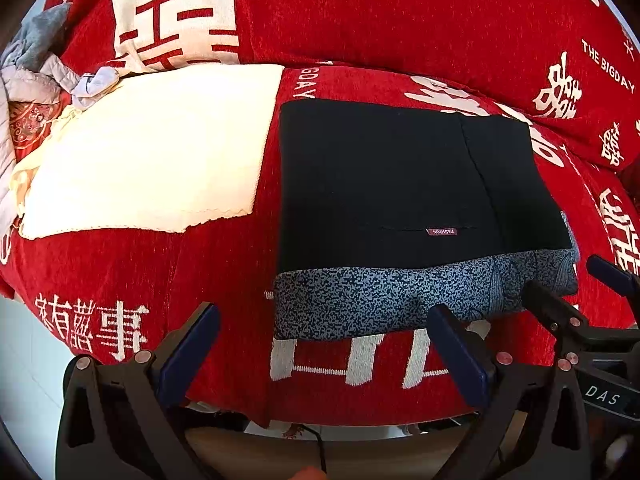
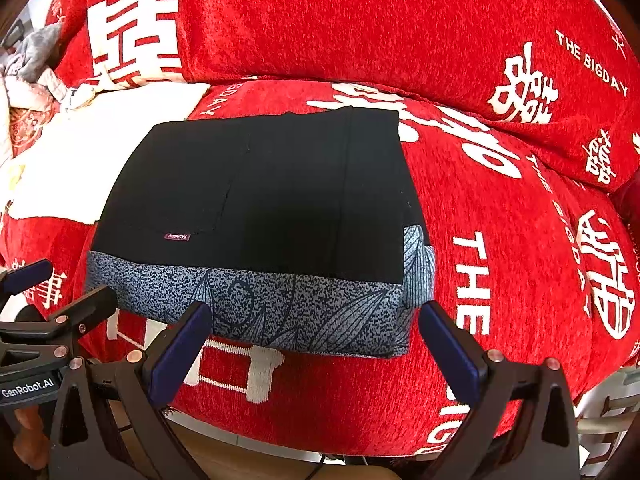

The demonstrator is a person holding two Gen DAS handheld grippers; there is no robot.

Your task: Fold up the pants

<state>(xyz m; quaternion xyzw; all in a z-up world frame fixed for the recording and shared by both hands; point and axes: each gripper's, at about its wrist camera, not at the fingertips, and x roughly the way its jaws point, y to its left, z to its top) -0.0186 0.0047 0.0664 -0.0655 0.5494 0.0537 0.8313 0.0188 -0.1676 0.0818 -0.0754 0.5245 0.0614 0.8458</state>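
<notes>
The black pants [image 1: 384, 176] are seen folded into a flat rectangle on the red sofa cover [image 1: 224, 264], stacked on a folded blue-and-black patterned garment [image 1: 360, 300] whose near strip and right edge stick out from under them. A small "FASHION" label [image 1: 442, 232] is shown near the pants' front edge. The stack's near edge is set back from the cushion's front edge, with bare red cover between them. To the stack's left a cream cloth [image 1: 152, 152] is spread, just beside the pants; a heap of grey clothes [image 1: 36, 60] is piled at the far left. Open cover is left to the right of the stack [image 2: 500, 240]. The left gripper [image 1: 324, 344] and right gripper [image 2: 316, 340] are held in front of the stack, jaws spread wide and grasping nothing.
</notes>
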